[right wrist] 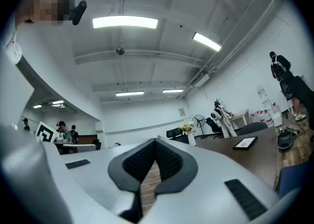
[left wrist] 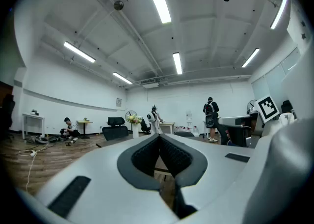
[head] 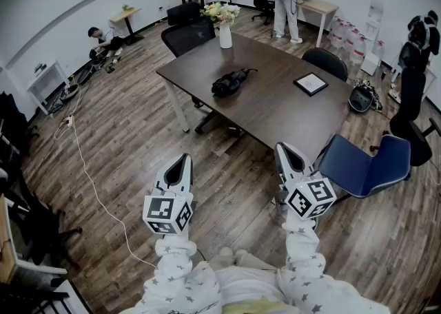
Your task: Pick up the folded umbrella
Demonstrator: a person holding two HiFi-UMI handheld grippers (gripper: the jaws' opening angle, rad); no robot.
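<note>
Both tongs are closed and hold nothing: the left tongs (head: 183, 160) and the right tongs (head: 282, 149) have their tips pressed together, and each points about level over the wooden floor. The folded umbrella (head: 229, 82) lies near the middle of the dark brown surface (head: 275, 109), well apart from both tongs.

The step in hand, I think, is the approach. It seems best to walk to the near edge of the surface and pass to the left of the blue chair (head: 365, 164). Then open one pair of tongs before it comes down, and close it across the thick middle of the umbrella.

The umbrella is black and compact and lies on its side as a soft, wrinkled bundle. A thin strap or cord sticks out at its right end. The loose fabric can probably slip, so the grip should be firm.
</note>
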